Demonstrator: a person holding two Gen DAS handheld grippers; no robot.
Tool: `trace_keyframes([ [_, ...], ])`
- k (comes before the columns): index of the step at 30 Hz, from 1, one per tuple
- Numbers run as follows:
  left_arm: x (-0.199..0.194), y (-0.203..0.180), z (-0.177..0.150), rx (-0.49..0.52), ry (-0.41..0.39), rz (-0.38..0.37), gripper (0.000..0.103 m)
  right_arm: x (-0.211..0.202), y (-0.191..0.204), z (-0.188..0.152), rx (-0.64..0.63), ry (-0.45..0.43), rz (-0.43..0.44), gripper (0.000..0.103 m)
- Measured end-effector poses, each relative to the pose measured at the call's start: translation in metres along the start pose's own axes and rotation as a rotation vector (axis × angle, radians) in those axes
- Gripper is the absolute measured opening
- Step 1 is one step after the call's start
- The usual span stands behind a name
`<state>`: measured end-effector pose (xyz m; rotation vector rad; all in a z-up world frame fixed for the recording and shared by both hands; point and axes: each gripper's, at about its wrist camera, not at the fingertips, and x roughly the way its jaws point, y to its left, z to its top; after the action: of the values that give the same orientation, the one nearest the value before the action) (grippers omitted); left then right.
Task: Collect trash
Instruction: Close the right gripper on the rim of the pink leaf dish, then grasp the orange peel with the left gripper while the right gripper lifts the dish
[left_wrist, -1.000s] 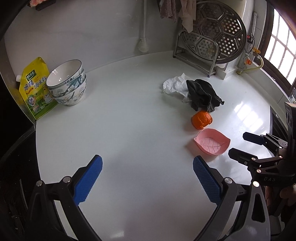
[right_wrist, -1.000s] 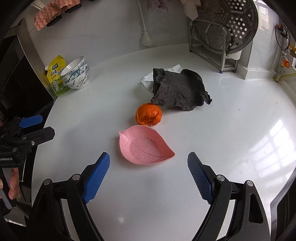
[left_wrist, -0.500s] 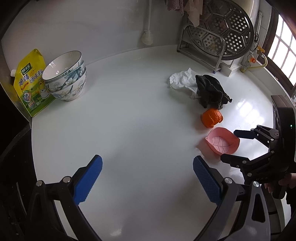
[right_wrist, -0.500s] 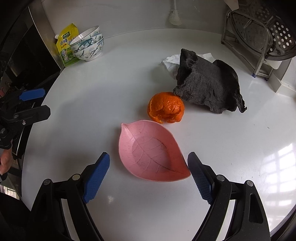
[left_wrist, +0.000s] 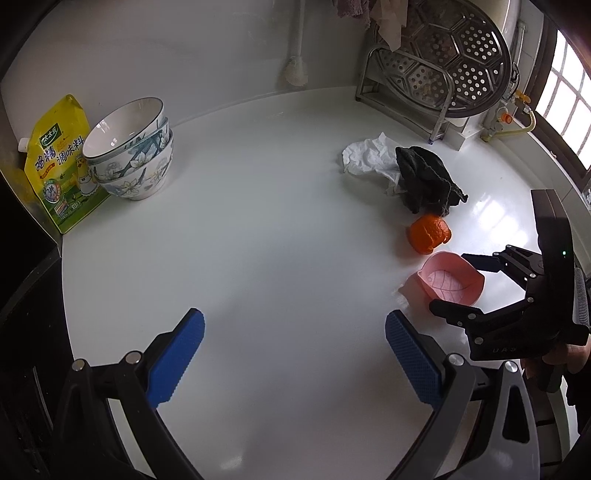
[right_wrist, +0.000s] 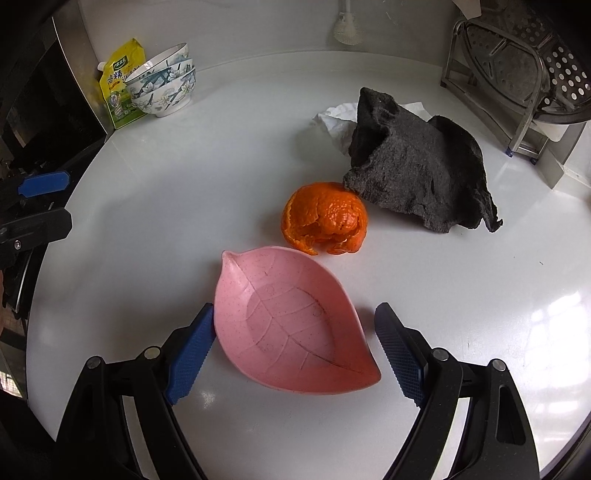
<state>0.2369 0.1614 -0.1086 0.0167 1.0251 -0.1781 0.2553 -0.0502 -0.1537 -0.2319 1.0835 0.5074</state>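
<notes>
We note R gripper jaws wide, straddling pink leaf-shaped plastic dish on white counter — L pad touching rim. L gripper wide, empty. Crumpled white tissue half hidden behind dark grey rag; orange peel beside dish.

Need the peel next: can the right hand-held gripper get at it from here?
Probably not straight on: the pink leaf dish sits between the open right hand-held gripper and the orange peel; going over it looks clear.

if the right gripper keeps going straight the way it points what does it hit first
The pink leaf-shaped dish: it already lies between the open right gripper jaws, so its body is met first. Beyond it in the same line sits the orange peel, then, probably, the dark cloth.
</notes>
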Motion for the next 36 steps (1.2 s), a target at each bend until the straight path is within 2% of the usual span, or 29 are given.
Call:
trace_keyframes([
  [4, 0.001, -0.002, 0.001, 0.003, 0.001, -0.006, 0.097, -0.001, 0.002, -0.003, -0.006, -0.021, -0.025, 0.082],
  [8, 0.004, -0.007, 0.001, 0.011, 0.006, -0.017, 0.097, -0.004, -0.001, -0.009, 0.045, -0.044, -0.038, 0.077],
  [12, 0.009, -0.016, 0.003, 0.021, 0.006, -0.038, 0.097, -0.010, -0.010, -0.017, 0.104, -0.048, -0.064, 0.077],
  [20, 0.027, -0.050, 0.016, 0.066, -0.012, -0.101, 0.097, -0.034, -0.055, -0.053, 0.345, -0.074, -0.148, 0.077],
  [26, 0.048, -0.088, 0.034, 0.182, -0.068, -0.159, 0.097, -0.053, -0.091, -0.086, 0.550, -0.110, -0.203, 0.077],
  [29, 0.063, -0.100, 0.041, 0.230, -0.069, -0.161, 0.097, -0.058, -0.101, -0.096, 0.606, -0.126, -0.216, 0.077],
  [36, 0.089, -0.116, 0.054, 0.270, -0.055, -0.163, 0.097, -0.061, -0.113, -0.100, 0.656, -0.148, -0.251, 0.077],
])
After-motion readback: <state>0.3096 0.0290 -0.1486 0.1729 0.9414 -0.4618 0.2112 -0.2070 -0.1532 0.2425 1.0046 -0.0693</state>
